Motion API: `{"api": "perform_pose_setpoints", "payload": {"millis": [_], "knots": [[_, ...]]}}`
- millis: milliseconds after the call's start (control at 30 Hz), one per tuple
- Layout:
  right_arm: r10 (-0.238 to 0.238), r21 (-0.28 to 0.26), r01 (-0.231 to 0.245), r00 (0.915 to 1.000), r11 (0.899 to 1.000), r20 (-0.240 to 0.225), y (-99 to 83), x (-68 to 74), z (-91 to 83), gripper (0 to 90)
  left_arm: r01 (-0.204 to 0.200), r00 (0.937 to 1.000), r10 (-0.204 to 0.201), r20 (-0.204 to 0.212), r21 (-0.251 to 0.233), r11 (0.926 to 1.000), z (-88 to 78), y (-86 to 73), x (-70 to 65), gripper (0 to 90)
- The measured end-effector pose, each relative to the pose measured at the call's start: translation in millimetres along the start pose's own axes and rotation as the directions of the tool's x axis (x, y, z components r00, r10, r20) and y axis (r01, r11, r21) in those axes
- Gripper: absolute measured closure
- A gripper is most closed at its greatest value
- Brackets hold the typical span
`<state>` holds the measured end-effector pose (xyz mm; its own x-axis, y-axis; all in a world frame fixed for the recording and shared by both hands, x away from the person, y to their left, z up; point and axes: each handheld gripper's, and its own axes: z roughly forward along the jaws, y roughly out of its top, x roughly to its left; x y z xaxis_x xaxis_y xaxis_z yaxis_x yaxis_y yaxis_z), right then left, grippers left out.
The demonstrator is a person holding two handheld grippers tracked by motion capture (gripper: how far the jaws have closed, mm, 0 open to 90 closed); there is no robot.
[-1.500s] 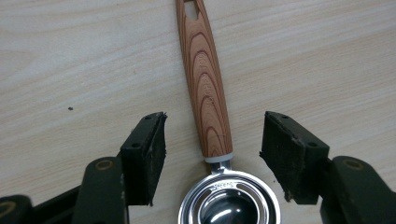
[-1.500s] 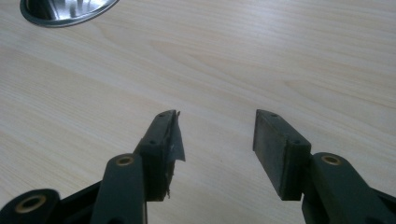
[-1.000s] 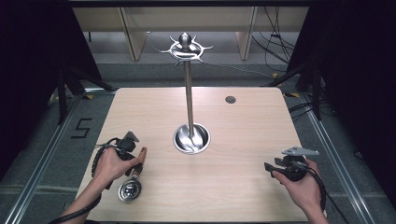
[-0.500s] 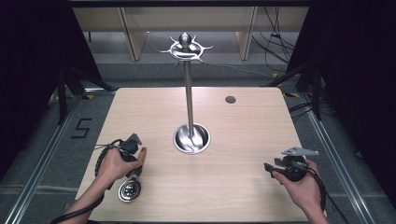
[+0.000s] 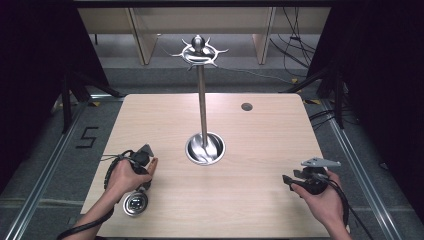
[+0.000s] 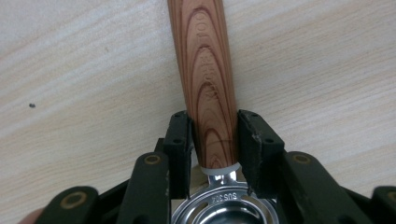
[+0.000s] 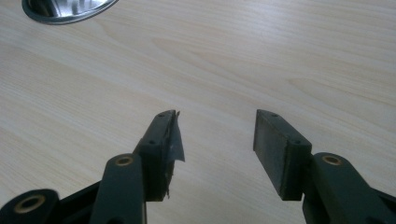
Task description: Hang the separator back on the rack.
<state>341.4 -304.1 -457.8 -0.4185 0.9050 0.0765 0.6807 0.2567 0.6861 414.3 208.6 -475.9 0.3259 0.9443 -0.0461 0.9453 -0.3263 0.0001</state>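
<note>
Light wood table (image 5: pixel 260 150), with a tall chrome stand (image 5: pixel 202 100) upright on its round base at mid-table, hooks at the top bare. Right gripper (image 5: pixel 290 181) sits near the table's right front edge in the person's hand, jaws spread wide with bare tabletop between them (image 7: pixel 217 135), idle and well apart from everything. Left gripper (image 6: pixel 214 135) hovers low at the left front edge over a strainer (image 5: pixel 135 203) (steel bowl, wooden handle (image 6: pixel 205 84)) lying flat on the table. The change: its jaws have just been closing, and compared with a second ago the hand has shifted slightly over the handle; the pads now flank the wood right above the metal collar, apparently touching both sides. So the grasp looks about made; a lift toward the stand's hooks probably comes next.
</note>
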Motion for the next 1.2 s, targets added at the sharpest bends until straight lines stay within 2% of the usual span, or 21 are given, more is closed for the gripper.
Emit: {"api": "perform_pose_setpoints", "payload": {"millis": [167,233,300,400,533,600,667,767,800,867,967,1067,1100,1133,1200], "knots": [[-0.012,-0.004,0.012,0.9999,1.0,0.002,0.5,0.9,0.0,50.1,0.004,1.0,-0.004,0.003,0.002,1.0,0.3,-0.2,0.3,66.3],[0.014,0.013,-0.014,0.9999,1.0,0.004,0.6,2.2,-0.5,50.2,0.005,1.0,-0.005,0.008,0.001,1.0,0.6,-0.3,0.7,66.1],[0.018,0.011,-0.018,0.9998,1.0,0.001,0.6,2.3,-0.4,50.2,0.003,0.9999,-0.003,0.011,0.002,1.0,1.4,-0.2,1.3,65.8],[-0.002,0.0,0.002,1.0,1.0,-0.002,0.3,0.8,0.0,50.2,0.003,0.9999,-0.003,0.011,-0.002,1.0,1.4,-0.1,1.2,65.6],[0.0,0.001,0.0,1.0,1.0,-0.002,0.4,0.8,0.2,50.2,0.003,1.0,-0.003,0.004,-0.01,0.9999,1.5,-0.9,0.3,67.9],[-0.007,-0.003,0.007,1.0,1.0,0.002,0.4,0.9,-0.1,50.2,-0.015,0.9999,0.015,0.0,-0.01,0.9998,1.4,-2.6,1.5,68.3],[0.013,0.011,-0.013,0.9999,1.0,0.007,0.3,2.2,-1.8,50.2,-0.012,0.9999,0.012,0.004,-0.03,0.9995,2.1,-5.1,2.0,68.4],[0.0,-0.001,0.0,1.0,1.0,-0.003,0.2,0.3,-0.2,50.1,-0.02,0.9997,0.021,0.012,-0.034,0.9992,1.7,-9.0,4.1,68.5],[0.0,-0.002,0.0,1.0,1.0,-0.003,0.2,0.3,-0.1,50.1,0.006,0.9998,-0.004,0.021,-0.065,0.9979,3.6,-10.8,2.8,68.5],[0.0,-0.001,0.0,1.0,1.0,-0.003,0.2,0.4,-0.1,50.1,0.01,0.9997,-0.008,0.025,-0.077,0.997,3.7,-12.6,2.9,68.5],[0.0,-0.002,0.0,1.0,1.0,-0.002,0.4,0.6,0.1,50.1,-0.009,0.9994,0.012,0.031,-0.094,0.9955,2.5,-17.0,4.4,68.5],[0.002,-0.002,-0.002,1.0,1.0,-0.003,0.3,0.5,0.3,50.1,-0.02,0.9988,0.026,0.041,-0.138,0.9902,-1.6,-23.4,5.1,68.5],[0.002,-0.002,-0.002,1.0,1.0,-0.003,0.3,0.6,0.2,50.1,0.005,0.9986,0.005,0.053,-0.188,0.9822,-1.8,-26.4,3.9,68.5],[-0.001,-0.002,0.001,1.0,1.0,-0.001,0.3,0.5,0.0,50.1,-0.009,0.9983,0.02,0.055,-0.2,0.9798,-3.6,-28.3,5.2,68.5],[0.0,-0.003,0.0,1.0,1.0,-0.001,0.4,0.7,-0.2,50.1,-0.019,0.9974,0.035,0.063,-0.24,0.9706,-9.1,-35.1,7.4,68.5]]}}
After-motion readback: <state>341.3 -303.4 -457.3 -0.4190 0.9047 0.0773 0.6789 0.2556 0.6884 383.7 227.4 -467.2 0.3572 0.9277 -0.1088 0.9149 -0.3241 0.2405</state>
